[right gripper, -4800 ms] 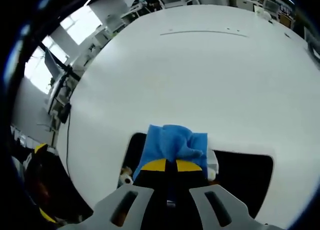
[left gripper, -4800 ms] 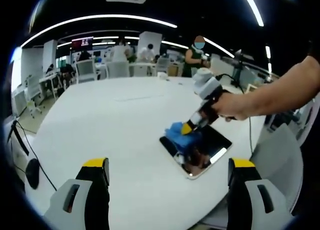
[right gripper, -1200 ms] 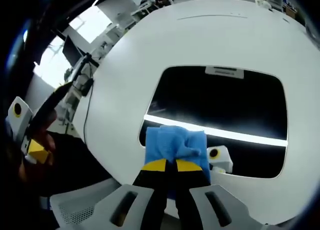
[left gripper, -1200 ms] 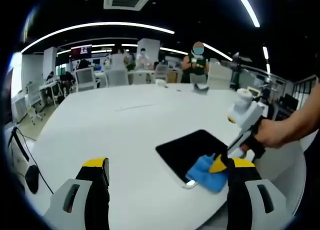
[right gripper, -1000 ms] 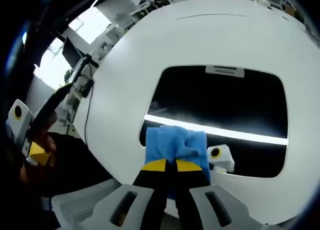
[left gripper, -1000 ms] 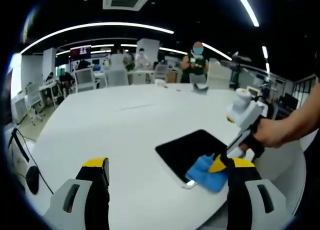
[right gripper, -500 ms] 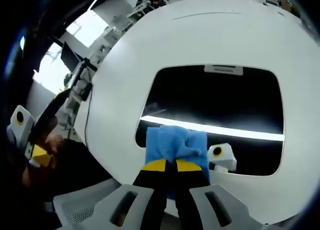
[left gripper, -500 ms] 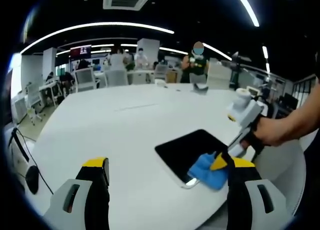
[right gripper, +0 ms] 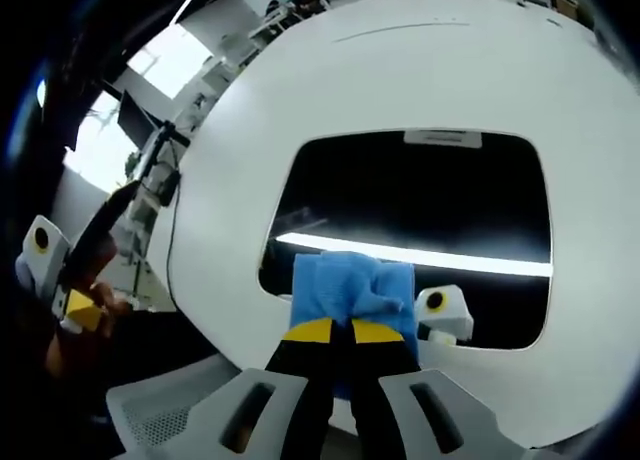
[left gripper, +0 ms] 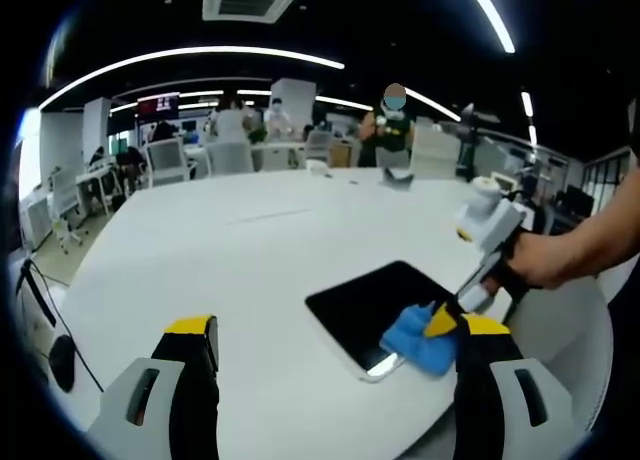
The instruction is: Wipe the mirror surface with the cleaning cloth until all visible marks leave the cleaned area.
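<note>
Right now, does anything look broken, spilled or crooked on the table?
Nothing stands out. The mirror lies flat on the white table, uncracked, and the right gripper presses the blue cloth on its near edge.

the round white bench (left gripper: 240, 250) lies bare across the centre and left of the left gripper view, open to passing. lower right, the flat dark rectangular mirror (left gripper: 375, 305) sits near the bench edge, its near corner covered by the blue folded cloth (left gripper: 415, 332) and the right gripper (left gripper: 440, 325) with the person's hand (left gripper: 535, 265) behind it.
</note>
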Demonstrator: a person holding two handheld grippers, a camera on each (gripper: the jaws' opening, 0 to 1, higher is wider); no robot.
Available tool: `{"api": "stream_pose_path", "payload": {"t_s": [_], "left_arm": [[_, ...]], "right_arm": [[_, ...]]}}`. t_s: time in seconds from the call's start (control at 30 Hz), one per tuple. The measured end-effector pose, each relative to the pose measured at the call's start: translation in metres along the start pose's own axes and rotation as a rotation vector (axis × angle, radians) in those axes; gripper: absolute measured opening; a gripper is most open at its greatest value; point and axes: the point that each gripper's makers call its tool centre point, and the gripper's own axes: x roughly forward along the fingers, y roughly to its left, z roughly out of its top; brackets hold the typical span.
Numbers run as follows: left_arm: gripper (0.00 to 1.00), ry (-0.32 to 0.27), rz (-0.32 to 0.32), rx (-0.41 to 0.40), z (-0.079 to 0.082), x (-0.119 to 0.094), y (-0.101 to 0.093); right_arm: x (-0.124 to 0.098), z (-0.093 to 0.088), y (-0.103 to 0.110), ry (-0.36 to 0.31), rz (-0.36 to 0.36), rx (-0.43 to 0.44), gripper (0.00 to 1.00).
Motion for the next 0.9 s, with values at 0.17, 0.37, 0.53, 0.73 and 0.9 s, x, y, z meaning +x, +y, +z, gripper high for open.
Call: {"api": "stream_pose_path", "payload": {"t_s": [0.17,0.37,0.53,0.73,0.9], "left_arm": [[0.99,-0.004,0.001,-0.003,0.001,0.0,0.0],[0.99,-0.001,0.003,-0.005,-0.001,0.0,0.0],[0.99,-0.003,0.001,-0.007,0.0,0.001,-0.001],[0.99,-0.004,0.0,-0.008,0.0,0.003,-0.001],[0.99,-0.001,-0.002,-0.009,-0.001,0.003,-0.001]], "right_arm": [[-0.003,0.0,-0.005,0.0,-0.005,0.009,0.0],[-0.004,0.0,-0.011,-0.002,-0.007,0.021,0.0],[-0.004,0.0,-0.012,-0.002,-0.005,0.024,0.0],[-0.006,-0.001,-0.01,-0.002,-0.005,0.025,0.0],[-0.006,-0.002,-0.009,0.0,-0.004,0.026,0.0]]}}
